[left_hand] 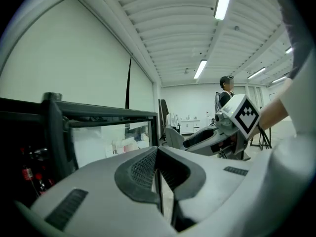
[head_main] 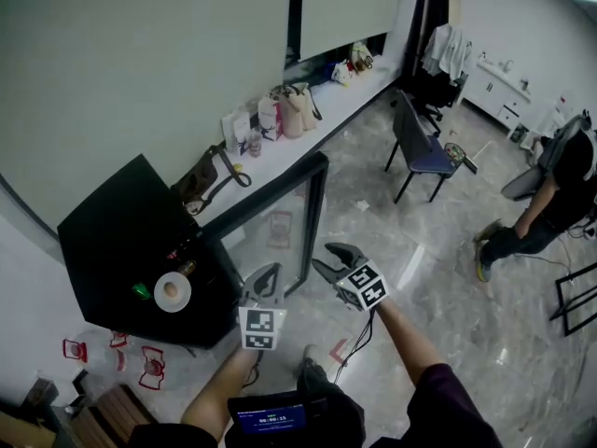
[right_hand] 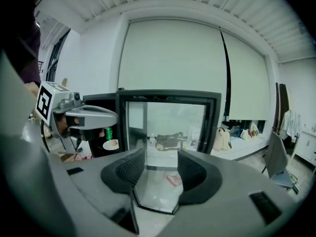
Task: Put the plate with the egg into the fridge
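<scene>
Marble floor, a bag-lined sill at 12 o'clock, black fridge at 10.
I see the plate with the egg on a fridge shelf. The open glass door stands just ahead of both grippers. My left gripper has its fingers pressed together and empty; my right gripper has its fingers apart, holding nothing.

The left gripper and right gripper have grey moulded bodies with dark ribbed pads. Each carries a white cube printed with black square markers. A black cable trails beneath the right one. The right sleeve is dark purple and the left sleeve is dark.
</scene>
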`<state>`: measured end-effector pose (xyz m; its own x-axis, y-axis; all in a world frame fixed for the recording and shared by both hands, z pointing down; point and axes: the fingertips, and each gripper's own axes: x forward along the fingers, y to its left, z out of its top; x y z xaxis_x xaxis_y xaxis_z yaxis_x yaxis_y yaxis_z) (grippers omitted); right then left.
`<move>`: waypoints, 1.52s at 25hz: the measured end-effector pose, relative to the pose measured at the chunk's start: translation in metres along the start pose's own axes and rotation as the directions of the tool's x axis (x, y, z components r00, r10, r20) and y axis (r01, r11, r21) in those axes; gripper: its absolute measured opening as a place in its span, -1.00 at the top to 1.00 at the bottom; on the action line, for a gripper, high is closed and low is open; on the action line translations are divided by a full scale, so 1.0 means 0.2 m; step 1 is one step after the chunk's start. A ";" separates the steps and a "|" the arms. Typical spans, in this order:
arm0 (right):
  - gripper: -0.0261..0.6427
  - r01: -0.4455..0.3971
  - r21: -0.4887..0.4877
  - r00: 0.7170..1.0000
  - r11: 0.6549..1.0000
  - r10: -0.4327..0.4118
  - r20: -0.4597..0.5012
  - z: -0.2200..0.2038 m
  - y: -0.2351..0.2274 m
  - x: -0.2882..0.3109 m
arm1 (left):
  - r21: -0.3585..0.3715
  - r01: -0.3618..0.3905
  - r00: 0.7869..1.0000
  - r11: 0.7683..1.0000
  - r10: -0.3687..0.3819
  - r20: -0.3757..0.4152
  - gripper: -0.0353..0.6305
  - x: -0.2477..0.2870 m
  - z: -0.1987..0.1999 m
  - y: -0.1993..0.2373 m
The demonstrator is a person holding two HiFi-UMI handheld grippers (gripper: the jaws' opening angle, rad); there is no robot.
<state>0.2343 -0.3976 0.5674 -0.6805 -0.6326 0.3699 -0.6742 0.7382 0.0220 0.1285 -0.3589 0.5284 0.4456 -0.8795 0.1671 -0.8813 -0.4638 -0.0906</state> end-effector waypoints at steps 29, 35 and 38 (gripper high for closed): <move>-0.06 -0.313 -0.107 0.947 0.944 0.301 -0.116 0.12 -0.69 0.54 | 0.001 -0.082 0.993 0.997 0.082 -0.079 0.87 0.70 0.06 -0.05; -0.06 -0.202 -0.059 0.975 0.978 0.195 -0.107 0.04 -0.60 0.28 | -0.012 -0.006 0.998 1.000 0.006 -0.065 0.87 0.56 0.05 -0.20; -0.06 -0.134 -0.031 0.985 0.991 0.129 -0.114 -0.03 -0.50 0.12 | -0.004 0.047 0.997 0.999 -0.047 -0.054 0.87 0.42 0.04 -0.31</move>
<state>0.2878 -0.4855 0.5785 -0.7246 -0.5008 0.4734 -0.5680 0.8230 0.0012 0.2227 -0.4046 0.5396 0.4777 -0.8494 0.2244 -0.8598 -0.5045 -0.0790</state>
